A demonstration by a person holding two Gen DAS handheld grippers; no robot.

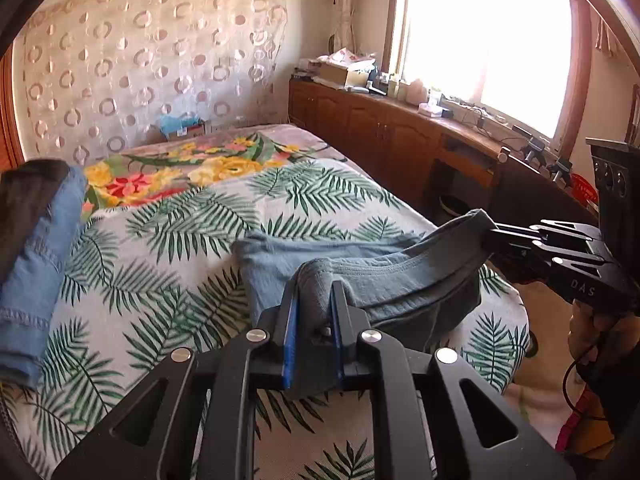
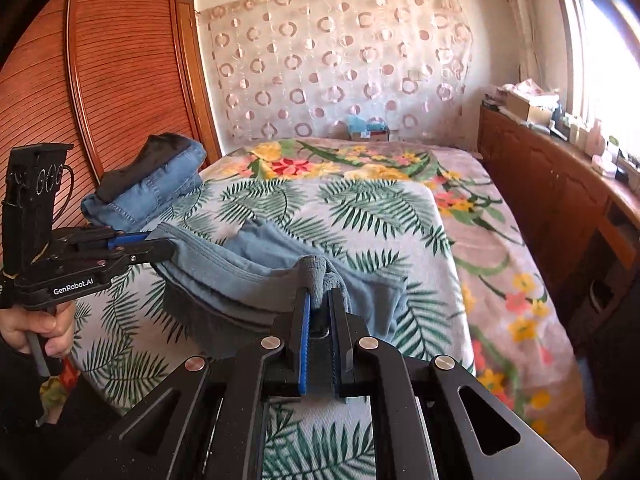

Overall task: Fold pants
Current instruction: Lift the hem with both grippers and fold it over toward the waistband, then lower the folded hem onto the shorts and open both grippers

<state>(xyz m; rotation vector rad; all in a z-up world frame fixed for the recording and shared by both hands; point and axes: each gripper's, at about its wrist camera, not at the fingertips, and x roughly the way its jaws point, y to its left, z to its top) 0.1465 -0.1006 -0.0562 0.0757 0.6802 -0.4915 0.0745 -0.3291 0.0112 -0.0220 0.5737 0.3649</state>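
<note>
Grey-blue pants lie bunched on the leaf-print bed sheet, with their near edge lifted between both grippers. In the left wrist view my left gripper is shut on a bunched fold of the pants. To its right, my right gripper pinches the other end of the same edge. In the right wrist view my right gripper is shut on a tuft of the pants, and my left gripper clamps the edge at the left, with a hand on its handle. The cloth sags between the two grips.
A stack of folded jeans with a dark garment on top sits at the bed's left side, beside a wooden wardrobe. A floral blanket covers the far end of the bed. Wooden cabinets with clutter run under the window on the right.
</note>
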